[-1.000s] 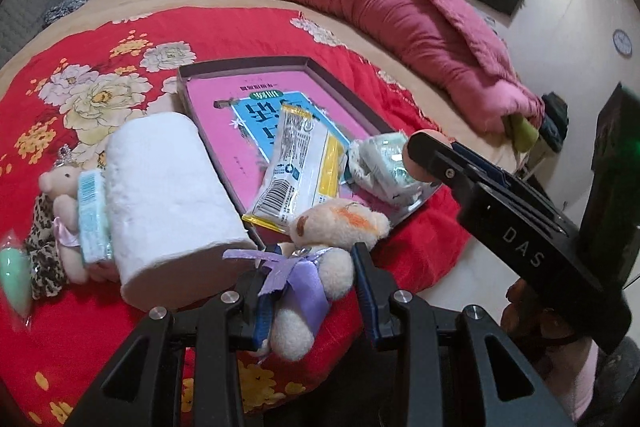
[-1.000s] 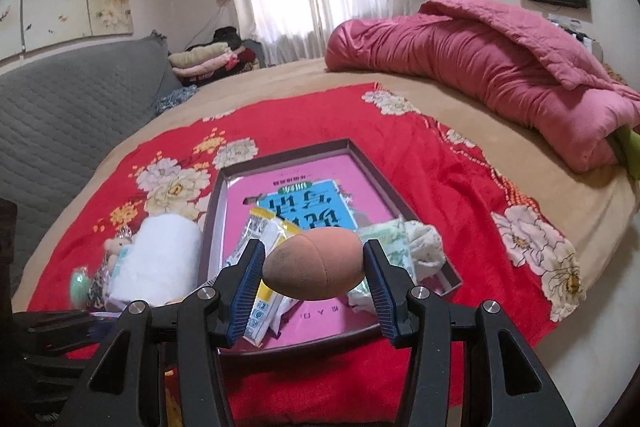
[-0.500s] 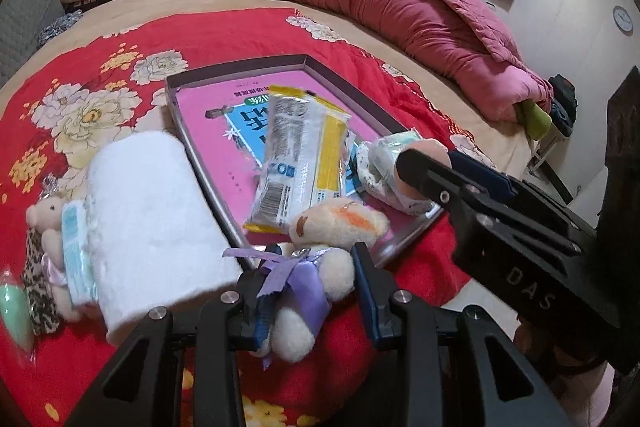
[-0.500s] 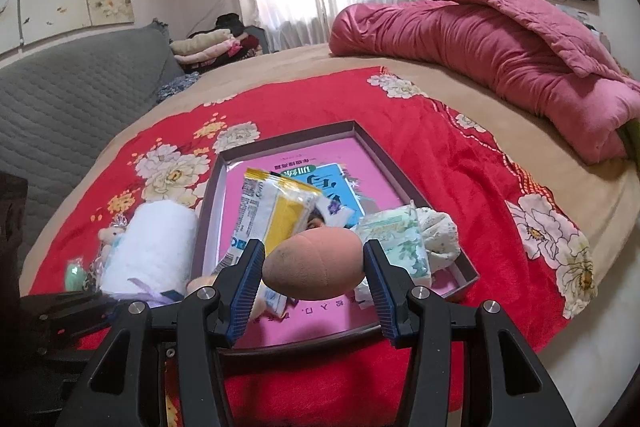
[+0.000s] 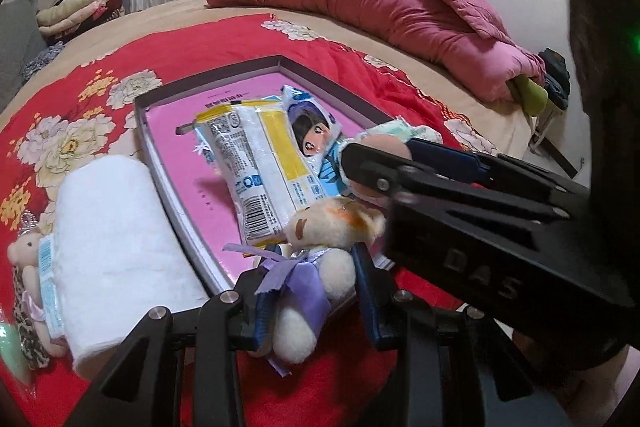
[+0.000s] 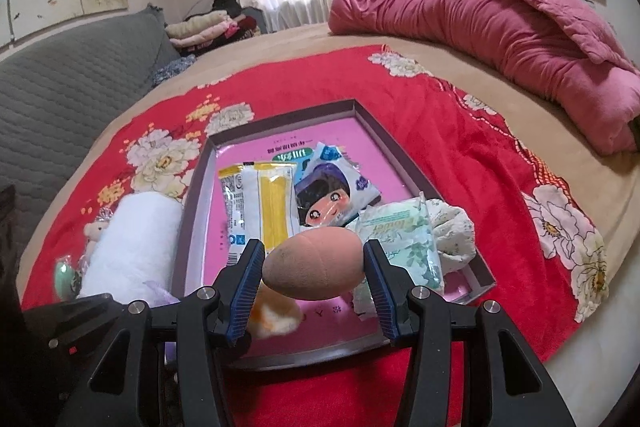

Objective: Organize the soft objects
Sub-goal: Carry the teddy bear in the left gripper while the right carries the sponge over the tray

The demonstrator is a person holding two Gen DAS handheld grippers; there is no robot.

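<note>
Tray [image 6: 404, 151], red floral blanket [image 6: 460, 131], bed [image 6: 304, 43]

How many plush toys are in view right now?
2. A cream teddy bear with a purple bow is clamped in the left gripper over the tray's near edge; another small plush lies beside the white towel roll. Others may be hidden.

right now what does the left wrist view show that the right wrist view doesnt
Only the left wrist view: the small plush bear with its purple ribbon gripped in the left claw, and the right claw seen from the side.

Only the right wrist view: the peach egg-shaped sponge seen whole between the right claw's pads, and the grey sofa.

Both: the pink-lined tray with the yellow packet and cartoon-face packet, the white rolled towel, and the pink quilt.
</note>
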